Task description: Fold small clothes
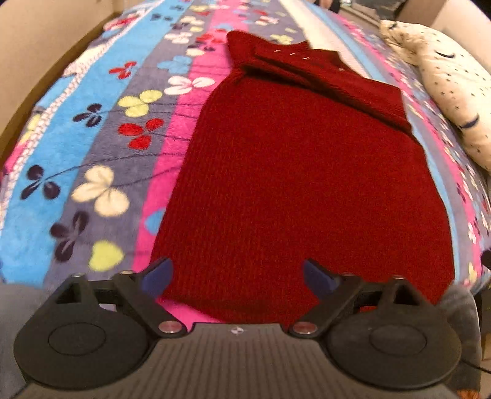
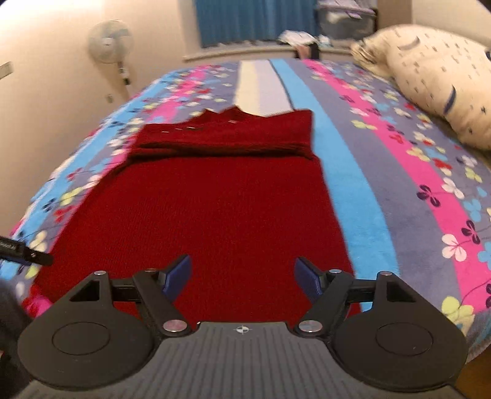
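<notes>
We take the red knitted garment (image 1: 294, 184) as our landmark; it lies flat on the striped flowered blanket (image 1: 92, 147) that covers the bed, its body spread wide towards us and its far end folded over on itself into a thicker band with a few pale specks along it. Our left gripper (image 1: 237, 273) hangs over the near hem of the garment with its jaws standing wide apart; nothing lies between the blue pads (image 1: 158, 273), and they press on no cloth. Our right gripper (image 2: 242, 273) likewise hovers over the near part of the garment, its jaws apart and empty, the red knit showing through the gap below them; the blue pads (image 2: 179, 273) touch nothing.

To the right of the garment, well apart from it, lies a cream pillow (image 1: 451, 89) with small dark marks, resting on the blanket's edge. Beyond the garment's folded end, in the right wrist view, a pale stripe of the blanket runs on to the far edge of the bed; past that hangs a blue curtain (image 2: 254, 20), and to the left of the garment, off the bed, a white standing fan (image 2: 110, 41) is against the wall. At the left edge of that view, just beside the garment's near corner, a dark bar-shaped part (image 2: 27, 253) pokes in; what it is we cannot tell.
</notes>
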### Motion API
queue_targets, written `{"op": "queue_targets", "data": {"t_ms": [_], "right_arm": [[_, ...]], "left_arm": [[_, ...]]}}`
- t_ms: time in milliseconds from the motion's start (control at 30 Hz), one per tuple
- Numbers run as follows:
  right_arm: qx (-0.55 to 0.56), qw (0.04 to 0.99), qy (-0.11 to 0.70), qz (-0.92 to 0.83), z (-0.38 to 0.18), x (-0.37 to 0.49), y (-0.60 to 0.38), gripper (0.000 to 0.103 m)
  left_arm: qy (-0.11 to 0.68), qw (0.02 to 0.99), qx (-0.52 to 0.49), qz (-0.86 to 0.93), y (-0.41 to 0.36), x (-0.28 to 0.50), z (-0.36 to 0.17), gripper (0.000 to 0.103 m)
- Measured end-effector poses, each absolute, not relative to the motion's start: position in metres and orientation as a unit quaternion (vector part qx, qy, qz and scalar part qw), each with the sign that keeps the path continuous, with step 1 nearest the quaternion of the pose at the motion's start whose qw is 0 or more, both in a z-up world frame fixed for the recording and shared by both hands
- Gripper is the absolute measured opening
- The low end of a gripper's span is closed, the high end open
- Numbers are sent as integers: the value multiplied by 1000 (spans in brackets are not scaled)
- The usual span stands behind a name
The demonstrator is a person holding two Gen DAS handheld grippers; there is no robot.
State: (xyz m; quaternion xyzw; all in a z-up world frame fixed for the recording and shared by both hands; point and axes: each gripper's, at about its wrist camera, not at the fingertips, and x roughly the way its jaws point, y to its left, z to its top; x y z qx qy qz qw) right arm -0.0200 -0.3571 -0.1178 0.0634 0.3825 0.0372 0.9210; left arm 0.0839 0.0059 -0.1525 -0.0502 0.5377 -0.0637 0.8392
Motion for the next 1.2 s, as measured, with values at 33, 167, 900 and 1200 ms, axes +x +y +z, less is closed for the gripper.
{"op": "queue_targets", "data": {"t_ms": [33,167,900,1200], "right_arm": [[60,923,379,39,-116,-27,-353,76],[61,923,376,48,-111,-46,-346,76],[158,857,484,-80,-200,36,-477,80],[217,813,538,-40,-255,61,-501,76]], "left_arm": [[528,846,-46,-63,5,74,-147,103],[507,858,-38,-71,3,45,-134,103],[560,826,-48,-36,50,148,-210,103],[609,790,-59,-40,48,170,-230,102]]}}
